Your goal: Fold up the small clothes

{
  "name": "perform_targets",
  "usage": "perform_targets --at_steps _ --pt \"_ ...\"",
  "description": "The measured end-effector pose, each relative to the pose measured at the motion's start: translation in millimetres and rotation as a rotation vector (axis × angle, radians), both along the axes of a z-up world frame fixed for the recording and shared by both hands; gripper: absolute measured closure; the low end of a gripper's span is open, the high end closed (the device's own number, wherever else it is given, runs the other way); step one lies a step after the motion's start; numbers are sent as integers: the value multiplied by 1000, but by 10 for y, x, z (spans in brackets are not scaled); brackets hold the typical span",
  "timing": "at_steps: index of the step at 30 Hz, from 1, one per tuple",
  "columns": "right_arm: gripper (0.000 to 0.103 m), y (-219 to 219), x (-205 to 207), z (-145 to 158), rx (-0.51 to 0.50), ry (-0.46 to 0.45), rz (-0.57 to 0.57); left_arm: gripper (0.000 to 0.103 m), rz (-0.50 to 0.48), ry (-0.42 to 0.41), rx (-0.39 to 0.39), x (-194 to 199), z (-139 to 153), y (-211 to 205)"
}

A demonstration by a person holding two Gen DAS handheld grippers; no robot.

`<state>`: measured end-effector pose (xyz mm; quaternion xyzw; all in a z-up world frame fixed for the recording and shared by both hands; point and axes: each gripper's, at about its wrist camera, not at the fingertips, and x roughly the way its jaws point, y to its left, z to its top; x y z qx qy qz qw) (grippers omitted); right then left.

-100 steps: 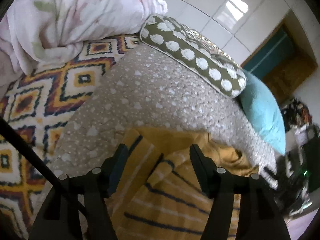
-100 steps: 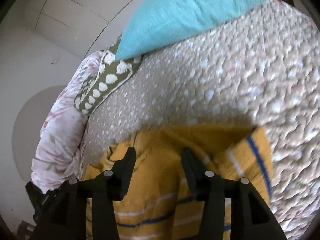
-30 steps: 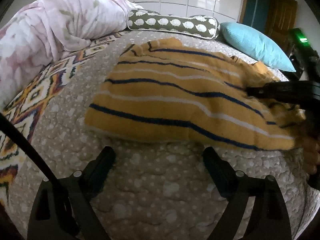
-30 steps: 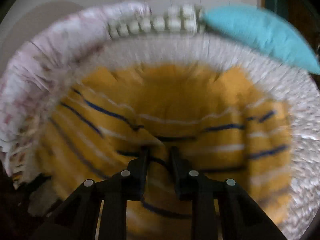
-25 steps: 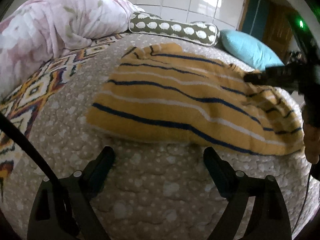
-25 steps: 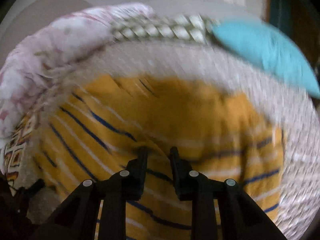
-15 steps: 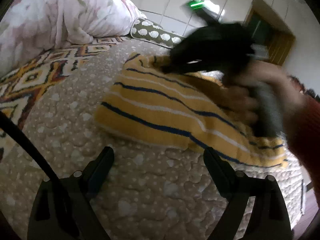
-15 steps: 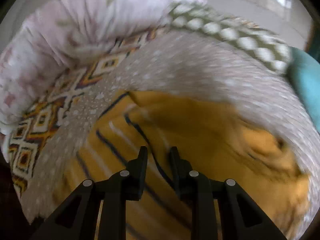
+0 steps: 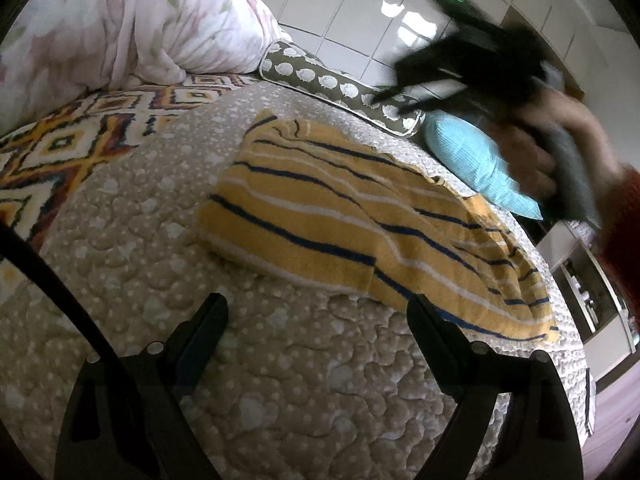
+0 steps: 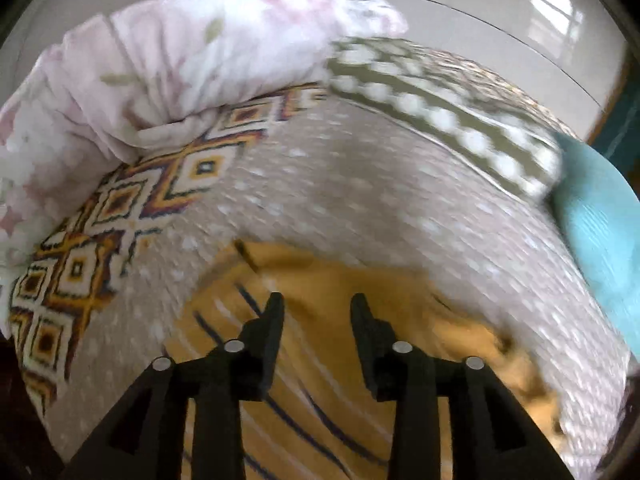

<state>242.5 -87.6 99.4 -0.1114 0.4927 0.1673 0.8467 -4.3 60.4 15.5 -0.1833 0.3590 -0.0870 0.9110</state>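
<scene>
Beige dotted quilt [image 9: 280,380] fills most of the left wrist view. Yellow striped top [image 9: 360,232] lies on it, mid frame, folded over, long edge toward the cam. Left tongs [image 9: 316,320] sit low in the frame, spread wide, holding nothing, just short of the top's near edge. Upper left: pink duvet [image 9: 120,28] and a patterned rug-like cover [image 9: 80,136]. Dotted green pillow [image 9: 340,84] and blue pillow [image 9: 476,160] sit up top, past the far edge of the top. Right tongs [image 9: 384,104] show upper right w/ the hand [image 9: 536,148], blurry, up in the air, apart from the top.

Right wrist view is blurry. Right tongs [image 10: 316,308] at the bottom, spread a bit, nothing between them. Top [image 10: 340,360] is under and behind them, low in the frame. Duvet [image 10: 180,60] upper left, green pillow [image 10: 440,108] upper right, blue pillow [image 10: 600,220] at the right edge.

What could go wrong, I think: the quilt is soft and bumpy, so a low grab may pinch quilt w/ the top. Right end of the top looks bunchy; folding now may leave it crooked. A fast right hand may drag the fold open.

No words or brand marks to read. Only a green light, top of left view.
</scene>
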Motion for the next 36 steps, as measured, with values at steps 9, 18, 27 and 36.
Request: perform_targets --at_steps 9,18,27,36 --pt "71 -1873 -526 -545 3 144 -374 13 3 12 17 19 -7 -32" --pt "41 -2614 -1166 -97 -99 -103 -551 13 11 43 83 66 -23 -110" --pt "64 -2261 -1522 -450 152 15 -386 13 10 66 139 92 -41 -165" --pt "58 -2558 -2108 -395 49 -127 -557 12 9 105 253 151 -57 -321"
